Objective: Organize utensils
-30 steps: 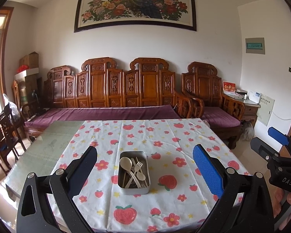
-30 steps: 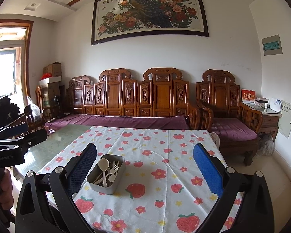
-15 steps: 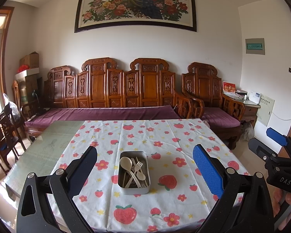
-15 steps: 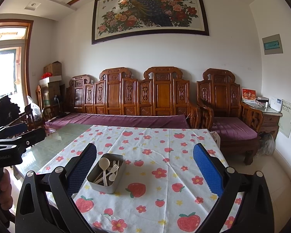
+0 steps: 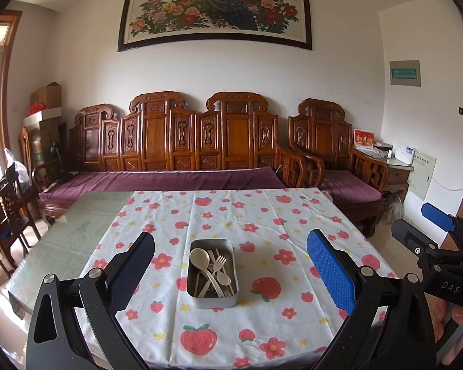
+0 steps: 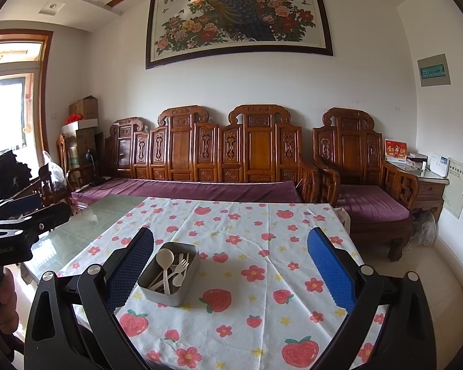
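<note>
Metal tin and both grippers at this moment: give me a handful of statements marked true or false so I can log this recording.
1. The metal tin holds a large spoon, a fork and other pale utensils. True.
2. The left gripper is shut on the spoon. False: its jaws stand wide open, holding nothing, short of the tin.
3. The tin stands on the strawberry tablecloth. True.
4. The right gripper has its jaws closed. False: they are wide apart and empty.
5. Utensils lie scattered on the cloth beside the tin. False: all visible utensils are inside the tin.
</note>
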{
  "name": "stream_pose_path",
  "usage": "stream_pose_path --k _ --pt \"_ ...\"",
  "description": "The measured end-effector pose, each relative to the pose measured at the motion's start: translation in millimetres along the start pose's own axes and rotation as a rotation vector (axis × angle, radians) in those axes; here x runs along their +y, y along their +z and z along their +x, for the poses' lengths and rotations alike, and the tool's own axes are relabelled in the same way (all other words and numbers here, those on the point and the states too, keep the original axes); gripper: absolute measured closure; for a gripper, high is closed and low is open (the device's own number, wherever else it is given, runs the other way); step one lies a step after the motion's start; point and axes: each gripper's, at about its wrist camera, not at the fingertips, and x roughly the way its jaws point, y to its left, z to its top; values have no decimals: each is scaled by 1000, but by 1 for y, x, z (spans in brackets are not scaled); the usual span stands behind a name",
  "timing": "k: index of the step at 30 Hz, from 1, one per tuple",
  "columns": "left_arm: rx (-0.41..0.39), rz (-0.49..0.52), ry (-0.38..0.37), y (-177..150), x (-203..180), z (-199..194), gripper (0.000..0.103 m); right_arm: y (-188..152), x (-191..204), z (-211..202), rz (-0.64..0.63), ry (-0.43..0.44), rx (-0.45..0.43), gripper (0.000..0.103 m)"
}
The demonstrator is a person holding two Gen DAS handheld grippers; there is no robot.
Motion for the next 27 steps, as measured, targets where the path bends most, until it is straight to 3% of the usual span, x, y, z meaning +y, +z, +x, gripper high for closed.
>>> stream_pose_path --k 27 --pt "1 0 -3 0 -1 -1 7 -1 0 1 0 0 0 3"
